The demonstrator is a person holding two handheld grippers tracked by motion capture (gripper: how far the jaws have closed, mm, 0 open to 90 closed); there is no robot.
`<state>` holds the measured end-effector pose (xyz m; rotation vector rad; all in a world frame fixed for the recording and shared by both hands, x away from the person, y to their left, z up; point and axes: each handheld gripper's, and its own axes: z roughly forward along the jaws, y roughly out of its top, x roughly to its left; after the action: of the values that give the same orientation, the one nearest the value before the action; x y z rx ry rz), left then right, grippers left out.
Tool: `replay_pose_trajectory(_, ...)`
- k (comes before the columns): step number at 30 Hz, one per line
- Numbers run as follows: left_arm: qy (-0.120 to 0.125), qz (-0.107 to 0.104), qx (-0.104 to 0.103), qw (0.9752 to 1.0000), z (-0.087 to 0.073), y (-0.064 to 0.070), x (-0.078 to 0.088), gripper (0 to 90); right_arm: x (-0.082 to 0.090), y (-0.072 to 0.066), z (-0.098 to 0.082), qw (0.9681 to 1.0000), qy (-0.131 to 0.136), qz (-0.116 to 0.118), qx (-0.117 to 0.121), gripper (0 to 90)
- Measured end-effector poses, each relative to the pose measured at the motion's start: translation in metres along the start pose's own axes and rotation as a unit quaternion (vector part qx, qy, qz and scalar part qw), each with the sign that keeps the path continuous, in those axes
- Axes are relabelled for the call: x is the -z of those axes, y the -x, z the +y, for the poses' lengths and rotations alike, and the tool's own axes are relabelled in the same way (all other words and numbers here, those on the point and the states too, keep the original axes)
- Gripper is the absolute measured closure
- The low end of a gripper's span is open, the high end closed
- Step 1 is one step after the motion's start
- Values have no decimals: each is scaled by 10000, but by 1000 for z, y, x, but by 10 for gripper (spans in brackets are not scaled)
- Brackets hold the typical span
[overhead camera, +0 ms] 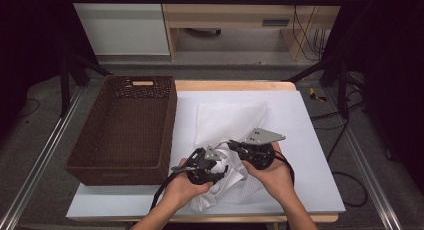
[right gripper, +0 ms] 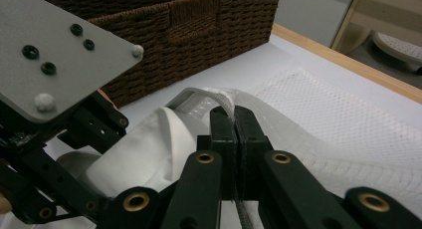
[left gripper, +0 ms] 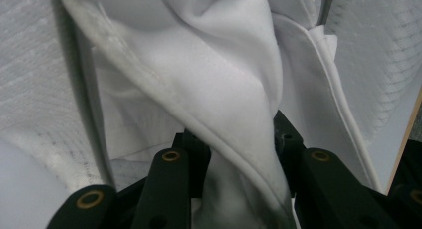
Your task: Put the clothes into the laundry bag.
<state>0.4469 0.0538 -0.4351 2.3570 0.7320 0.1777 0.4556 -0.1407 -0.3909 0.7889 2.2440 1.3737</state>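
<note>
One white garment (overhead camera: 227, 182), one white mesh bag (overhead camera: 231, 121) and one brown woven basket (overhead camera: 125, 130) sit on the surface, with two tongs at work just right of the basket's near corner. The garment lies bunched at the near edge, right of the basket, a thick fold of it clamped in the left tongs (left gripper: 239, 154). The right tongs (right gripper: 234, 120) are pinched tight on the mesh bag's hem, beside the garment.

wicker basket (overhead camera: 125, 130) walls off the left; bare white table sheet (overhead camera: 310, 155) lies open rightward.
</note>
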Motion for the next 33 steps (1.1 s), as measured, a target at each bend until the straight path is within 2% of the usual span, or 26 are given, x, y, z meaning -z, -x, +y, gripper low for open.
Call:
replay_pose_trajectory(3,39,-3,-108,9999,3,5,2,682,-2,0,-1,10000,-21,5,-4,891)
replay_pose_trajectory(7,127,106,-215,9996,8,7,2,681,-1,0,-1,10000,-6,-1,-11,892)
replay_pose_trajectory(16,279,190,-60,9994,10,2,-5,681,5,1,0,10000,62,21,-38,892)
replay_pose_trajectory(24,560,261,271,9977,5,-7,-11,681,9,-2,1,10000,68,31,8,892)
replay_pose_trajectory(31,687,302,335,9966,8,-5,-11,681,9,-2,-2,10000,21,56,23,892)
replay_pose_trajectory(33,693,272,290,9968,12,-4,-9,681,9,-2,-2,10000,40,62,24,892)
